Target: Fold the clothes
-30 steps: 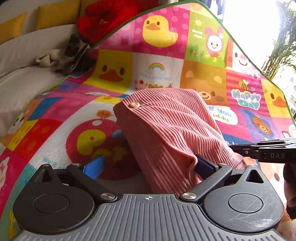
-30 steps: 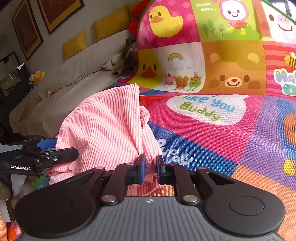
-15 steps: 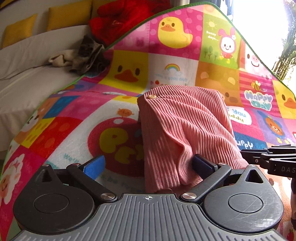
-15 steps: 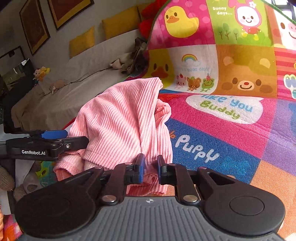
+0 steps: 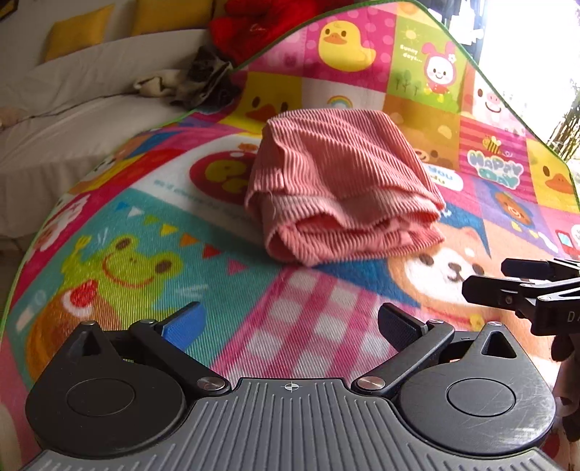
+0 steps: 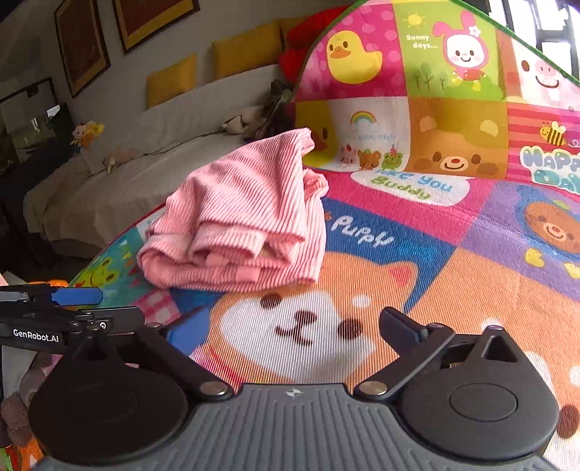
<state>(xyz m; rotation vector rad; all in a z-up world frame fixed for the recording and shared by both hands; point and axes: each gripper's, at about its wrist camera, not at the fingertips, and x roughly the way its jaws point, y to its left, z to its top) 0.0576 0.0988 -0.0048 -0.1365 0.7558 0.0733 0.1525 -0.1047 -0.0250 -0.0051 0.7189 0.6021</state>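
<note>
A pink ribbed garment [image 5: 340, 188] lies folded in a thick bundle on the colourful play mat [image 5: 152, 253], its layered hems facing me. In the right wrist view the same pink garment [image 6: 239, 217] sits ahead and to the left. My left gripper [image 5: 290, 322] is open and stands back from the bundle with only mat between its fingers. My right gripper [image 6: 293, 326] has its jaws opening wide, nothing between them, over the dog face printed on the mat. Each gripper shows at the edge of the other's view: the right gripper [image 5: 522, 290], the left gripper [image 6: 69, 308].
The far side of the play mat [image 6: 453, 90] rises like a wall behind the garment. A white sofa [image 5: 72, 119] with yellow cushions [image 5: 76, 32] runs along the left, with a red garment [image 5: 268, 25] and a grey-beige heap of cloth [image 5: 195, 79] on it.
Both grippers have let go of the pink garment and drawn back from it. The right jaws went from shut on the hem to wide open. The garment now lies folded on the mat.
</note>
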